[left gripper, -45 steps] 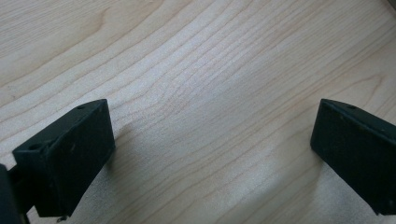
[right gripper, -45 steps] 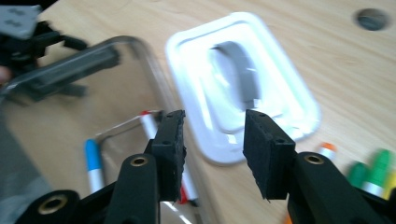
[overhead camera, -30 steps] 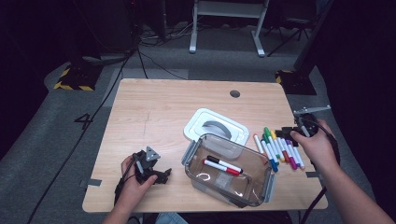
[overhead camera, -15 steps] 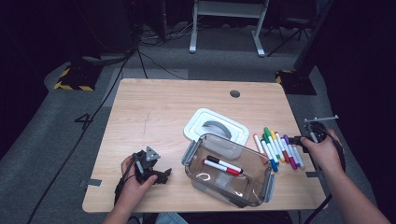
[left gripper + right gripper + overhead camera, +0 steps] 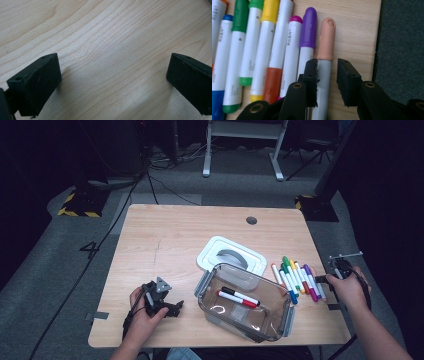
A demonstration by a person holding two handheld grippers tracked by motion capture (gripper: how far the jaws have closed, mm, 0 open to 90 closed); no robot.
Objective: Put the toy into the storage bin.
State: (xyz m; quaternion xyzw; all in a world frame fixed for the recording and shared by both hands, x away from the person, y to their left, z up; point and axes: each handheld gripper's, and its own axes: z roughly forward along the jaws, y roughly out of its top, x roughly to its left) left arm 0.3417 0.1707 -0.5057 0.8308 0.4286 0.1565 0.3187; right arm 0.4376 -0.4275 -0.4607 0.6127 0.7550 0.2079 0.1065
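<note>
A row of several coloured markers (image 5: 295,280) lies on the table's right side. My right gripper (image 5: 327,65) has come down at the row's outer end, its jaws straddling the grey barrel of the peach-capped marker (image 5: 326,35). The jaws have just been closing. One pad touches the barrel and a gap remains at the other, so it is open. In the high view the right gripper (image 5: 322,280) sits at the table's right edge. My left gripper (image 5: 112,82) rests open on bare wood, seen at the front left (image 5: 175,309).
A clear container (image 5: 260,327) with grey latches stands at the front centre and holds a red marker (image 5: 235,298) and a black one. Its white lid (image 5: 231,256) lies behind it. A purple marker (image 5: 308,27) lies right beside the peach one. The table edge (image 5: 377,50) is close.
The right hand has dropped from above the markers to the right end of the row, near the table edge. The left hand and gripper have stayed put.
</note>
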